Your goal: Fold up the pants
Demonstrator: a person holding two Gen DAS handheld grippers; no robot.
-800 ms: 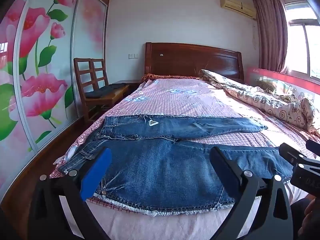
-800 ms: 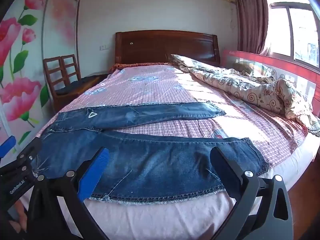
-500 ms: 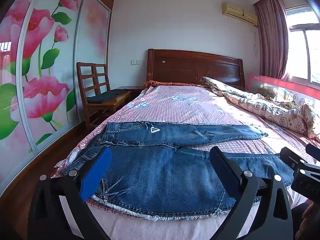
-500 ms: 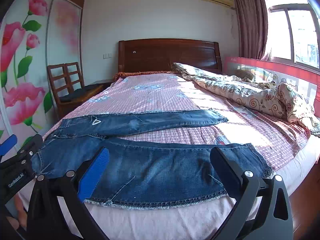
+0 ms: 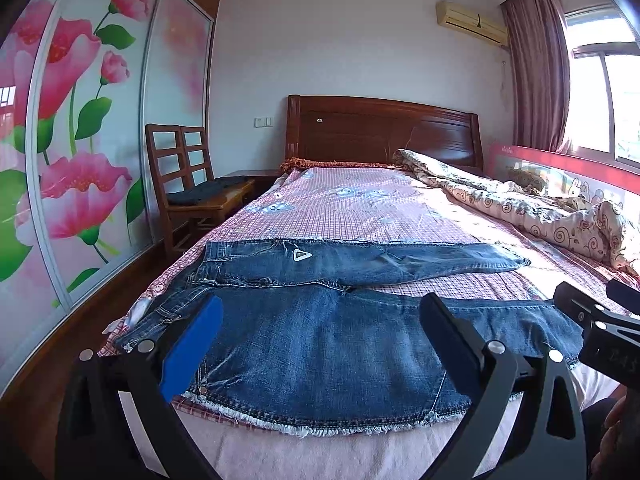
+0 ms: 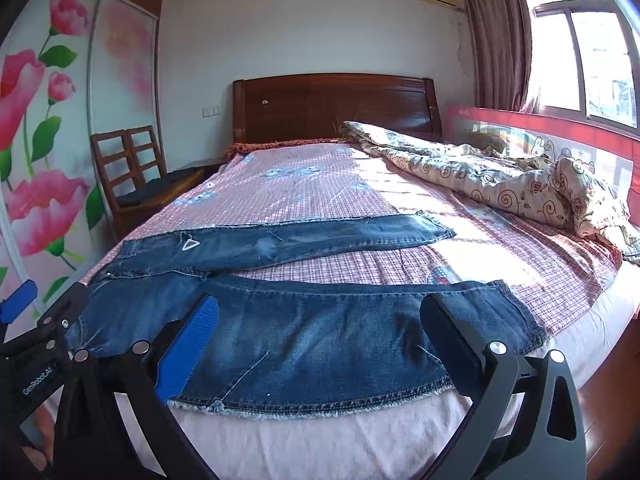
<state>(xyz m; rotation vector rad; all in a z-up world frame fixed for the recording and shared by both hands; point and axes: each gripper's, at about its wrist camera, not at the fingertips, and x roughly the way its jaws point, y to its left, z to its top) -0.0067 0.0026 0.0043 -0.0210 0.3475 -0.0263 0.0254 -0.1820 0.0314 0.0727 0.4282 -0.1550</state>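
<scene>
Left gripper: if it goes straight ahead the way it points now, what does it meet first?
Most likely the near leg of the jeans, spread flat across the bed. The left gripper is open and empty, seemingly above the denim, so contact depends on its downward tilt; depth is unclear.

Blue denim pants (image 5: 320,344) lie flat across the bed's foot; waist at the left, legs spread apart in a V, frayed edge nearest.

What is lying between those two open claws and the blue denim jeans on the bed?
Nothing visible. The blue denim jeans lie flat on the pink checked bedsheet, directly ahead of the open left gripper and right gripper.
</scene>
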